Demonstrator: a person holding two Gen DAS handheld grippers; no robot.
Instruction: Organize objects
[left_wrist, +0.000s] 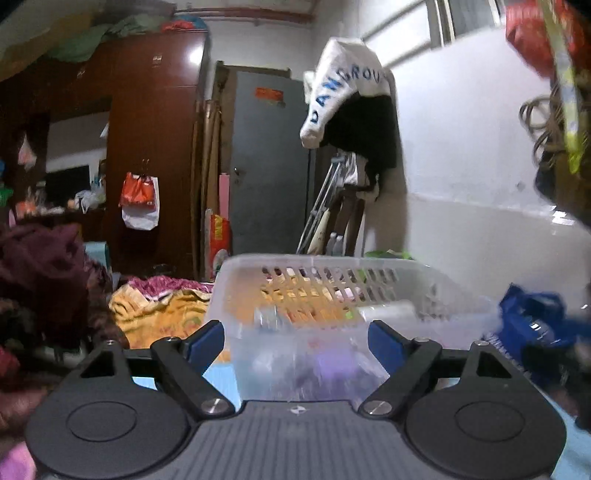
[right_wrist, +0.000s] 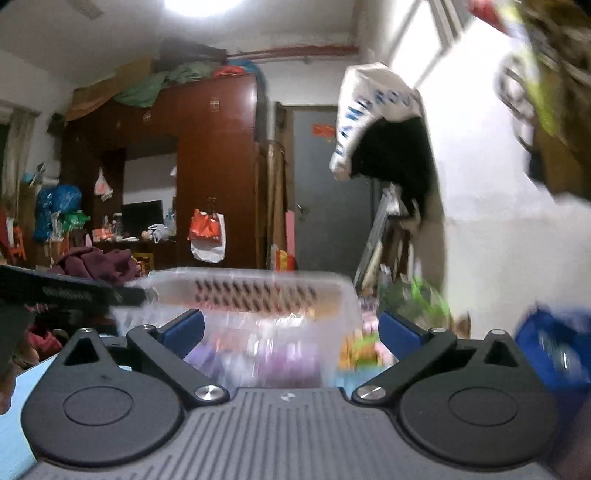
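Left wrist view: a cluttered bedroom, seen over the left gripper (left_wrist: 295, 341), its blue-padded jaws spread wide with nothing pressed between them.
Far left: a heap of dark maroon clothing (left_wrist: 40, 280) on the bed, with a yellow patterned cloth (left_wrist: 162, 314) just to its right.
Centre: a clear plastic basket (left_wrist: 332, 273) with a slotted wall sits straight ahead of the jaws, near them; a white tube-like item (left_wrist: 388, 310) and some blurred purple items lie inside.
Right: a blue bag (left_wrist: 532, 321) lies beside the basket's right end.
Far background: a red-brown wardrobe (left_wrist: 155, 140), a grey door (left_wrist: 269, 166), and a white lettered garment (left_wrist: 340, 88) hung over dark clothes on the wall.
Right wrist view: the right gripper (right_wrist: 291, 330) also stands with jaws fully apart, gripping nothing.
Left edge: a dark, flat part of the other gripper (right_wrist: 66, 291) reaches in towards the basket's left end.
Centre, right view: the same basket (right_wrist: 251, 280), blurred, lies just beyond the open jaws.
Right edge: the blue bag (right_wrist: 554, 343), heavily blurred.
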